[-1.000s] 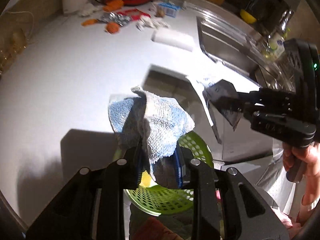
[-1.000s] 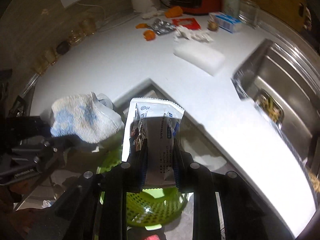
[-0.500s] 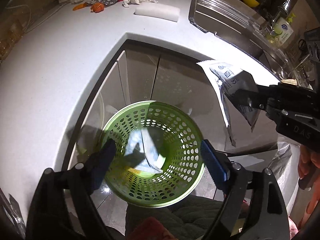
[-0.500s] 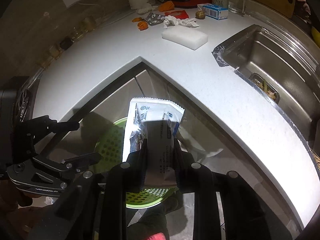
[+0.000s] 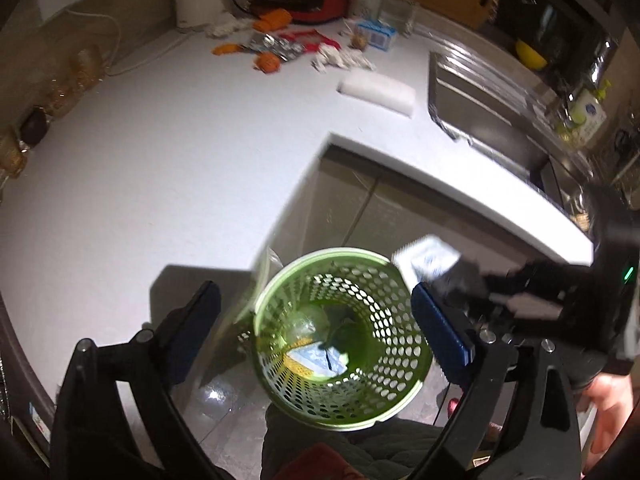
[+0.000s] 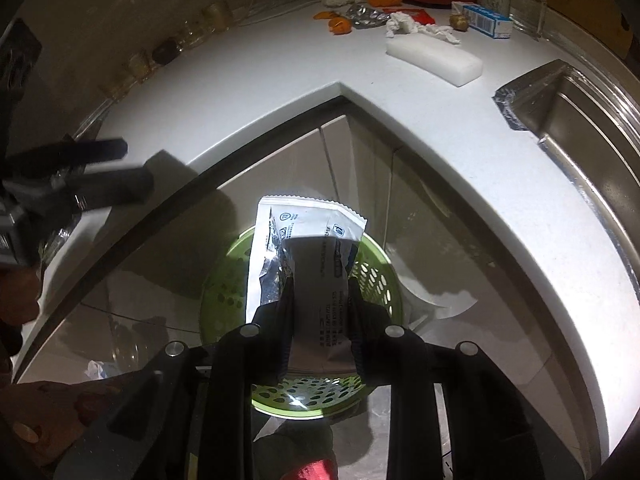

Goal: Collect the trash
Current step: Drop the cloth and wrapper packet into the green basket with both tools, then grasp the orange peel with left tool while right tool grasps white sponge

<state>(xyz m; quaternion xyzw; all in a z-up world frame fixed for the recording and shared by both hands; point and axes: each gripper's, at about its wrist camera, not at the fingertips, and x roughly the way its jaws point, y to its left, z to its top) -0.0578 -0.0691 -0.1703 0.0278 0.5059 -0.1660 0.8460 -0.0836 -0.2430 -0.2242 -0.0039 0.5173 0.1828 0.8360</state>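
Observation:
A green perforated basket stands on the floor below the counter corner. A blue-and-white cloth lies at its bottom. My left gripper hangs above the basket, its jaws opening wide, with nothing held between the blue pads. My right gripper is shut on a white and silver wrapper, which it holds upright over the basket's rim. In the left wrist view that wrapper shows at the basket's right edge. The left gripper appears at the left of the right wrist view, over the counter edge.
At the back of the white counter lie orange peel, a foil pack, crumpled tissue and a small box. A white block sits nearer. A steel sink is on the right, jars on the left.
The left gripper opened and the cloth fell into the basket; it has since lifted and tilted back. The right gripper carried the wrapper over the basket.

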